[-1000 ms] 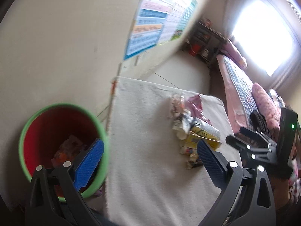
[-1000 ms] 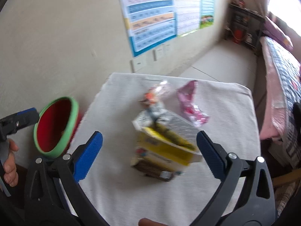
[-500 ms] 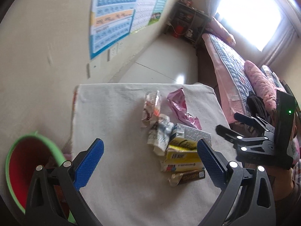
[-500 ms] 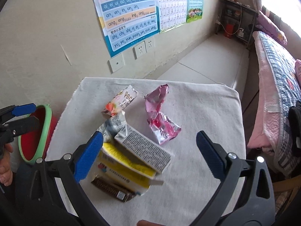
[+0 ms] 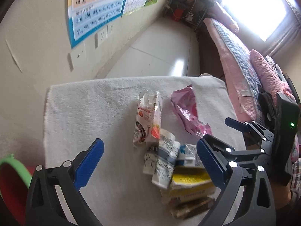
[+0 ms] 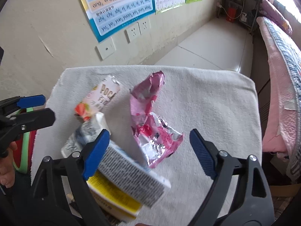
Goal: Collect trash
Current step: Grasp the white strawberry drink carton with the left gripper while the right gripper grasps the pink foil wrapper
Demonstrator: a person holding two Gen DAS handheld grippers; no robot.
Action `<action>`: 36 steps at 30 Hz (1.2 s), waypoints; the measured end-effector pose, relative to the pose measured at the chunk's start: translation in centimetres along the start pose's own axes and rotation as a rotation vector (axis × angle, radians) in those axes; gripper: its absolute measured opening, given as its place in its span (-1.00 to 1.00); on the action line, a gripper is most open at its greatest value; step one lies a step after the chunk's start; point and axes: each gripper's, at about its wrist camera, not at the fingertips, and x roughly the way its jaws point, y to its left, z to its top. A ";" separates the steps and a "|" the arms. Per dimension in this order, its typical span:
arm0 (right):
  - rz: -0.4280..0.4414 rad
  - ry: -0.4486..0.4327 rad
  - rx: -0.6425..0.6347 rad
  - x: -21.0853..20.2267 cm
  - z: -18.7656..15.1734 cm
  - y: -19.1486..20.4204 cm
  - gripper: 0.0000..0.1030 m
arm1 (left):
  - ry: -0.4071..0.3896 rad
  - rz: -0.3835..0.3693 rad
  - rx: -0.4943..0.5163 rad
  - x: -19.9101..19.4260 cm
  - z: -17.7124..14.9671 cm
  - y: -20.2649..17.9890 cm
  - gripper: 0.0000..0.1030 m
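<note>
Trash lies on a white towel-covered table [image 5: 90, 101] [image 6: 207, 98]: a pink foil wrapper [image 5: 185, 109] [image 6: 148, 116], a strawberry snack packet [image 5: 148, 120] [image 6: 99, 98], a crumpled white-grey wrapper [image 5: 163, 160] [image 6: 86, 133], a grey-patterned box [image 6: 131, 175] and a yellow box [image 5: 190, 180] [image 6: 112, 194]. My left gripper [image 5: 150, 165] is open above the table's near left. My right gripper [image 6: 148, 154] is open, over the pink wrapper. The red bin with a green rim [image 5: 11, 173] [image 6: 24, 145] stands left of the table.
A wall with posters [image 6: 120, 5] and sockets [image 6: 138, 29] is behind the table. A bed with pink bedding [image 5: 250, 71] [image 6: 282, 66] runs along the right. A small shelf [image 5: 186, 9] stands at the far end of the tiled floor.
My left gripper has swung right, from over the bin to the table. My right gripper has moved forward, closer to the pink wrapper. Both stay open.
</note>
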 end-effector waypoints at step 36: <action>0.068 -0.122 0.118 -6.7 -0.4 -4.3 -0.43 | -0.071 -0.028 0.063 -3.5 -0.1 -3.0 -0.32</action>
